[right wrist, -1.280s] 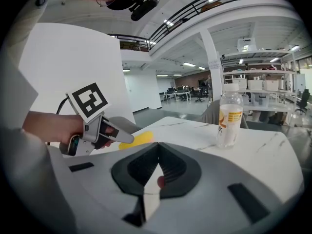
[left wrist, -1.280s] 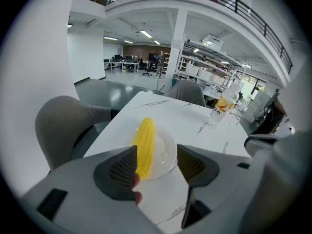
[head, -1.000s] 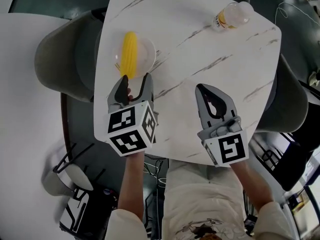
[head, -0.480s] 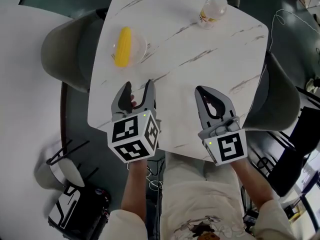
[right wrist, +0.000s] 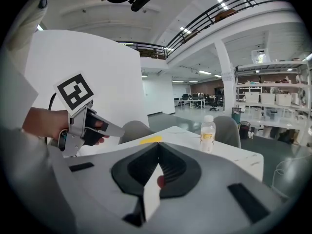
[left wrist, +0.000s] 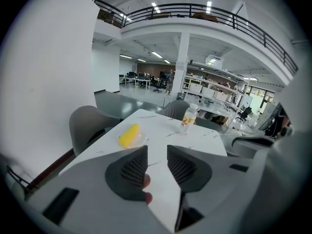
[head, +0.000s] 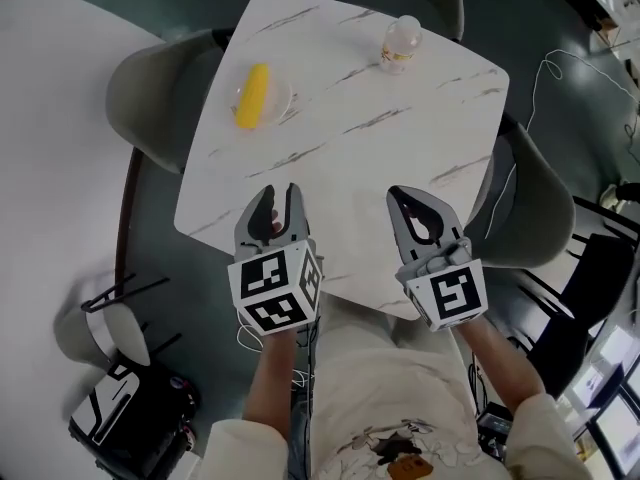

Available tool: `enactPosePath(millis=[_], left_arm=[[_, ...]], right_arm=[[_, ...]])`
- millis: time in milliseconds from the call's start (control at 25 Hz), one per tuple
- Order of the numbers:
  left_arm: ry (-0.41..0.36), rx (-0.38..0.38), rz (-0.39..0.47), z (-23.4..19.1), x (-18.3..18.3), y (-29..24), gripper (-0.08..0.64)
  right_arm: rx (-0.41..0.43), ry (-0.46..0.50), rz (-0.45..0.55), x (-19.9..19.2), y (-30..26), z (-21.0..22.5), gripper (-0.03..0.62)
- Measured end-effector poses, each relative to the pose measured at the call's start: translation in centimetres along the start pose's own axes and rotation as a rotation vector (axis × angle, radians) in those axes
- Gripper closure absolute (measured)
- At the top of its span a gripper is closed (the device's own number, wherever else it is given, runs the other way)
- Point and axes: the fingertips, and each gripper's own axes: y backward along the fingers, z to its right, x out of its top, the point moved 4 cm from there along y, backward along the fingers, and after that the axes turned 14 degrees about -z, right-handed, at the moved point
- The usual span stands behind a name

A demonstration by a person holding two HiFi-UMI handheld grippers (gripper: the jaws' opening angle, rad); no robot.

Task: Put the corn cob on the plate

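On the far left of the marble table (head: 400, 168), the corn cob (head: 253, 96) lies across the small clear plate (head: 286, 98), so the task looks done. Both tools hang over the near edge, well apart from it. The left gripper (head: 277, 190) holds nothing; its jaws stand partly apart and have just been closing, with only tabletop between them. The right gripper (head: 395, 192) has its jaws together on nothing. The main risk now is disturbing what already sits right. The cob is round and about as long as the plate is wide, and the plate stands near the table's left edge. A bump to the table or a careless sweep of the left tool could roll the cob off and onto the floor. The upright bottle (head: 400, 40) at the far edge is tall and narrow, so a reach across could topple it. Open room is generous: the middle and right of the tabletop are bare, and the near edge lies just under the tools. Grey chairs (head: 150, 98) crowd the left, far and right sides, so the near side is the free way out.
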Motion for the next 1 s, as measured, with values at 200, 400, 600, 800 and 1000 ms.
enactPosePath(millis=[200, 400, 600, 800, 1000], left_arm=[[0.011, 0.033, 0.015, 2.1, -1.7, 3.2, 0.503], [0.046, 0.040, 0.020, 4.2, -3.4, 6.3, 0.551], [0.050, 0.031, 0.034, 6.5, -4.5, 9.0, 0.551], [0.066, 0.024, 0.046, 8.0, -6.3, 12.3, 0.551], [0.063, 0.004, 0.061, 10.5, -8.2, 15.5, 0.551]], right_arm=[[0.033, 0.021, 0.013, 0.6, 2.9, 0.1, 0.588], [0.060, 0.057, 0.044, 1.3, 6.1, -0.2, 0.588], [0.077, 0.057, 0.061, 1.7, 9.4, 0.0, 0.588], [0.103, 0.074, 0.066, 2.1, 12.8, -0.4, 0.588], [0.111, 0.080, 0.055, 2.1, 16.6, -0.7, 0.588]])
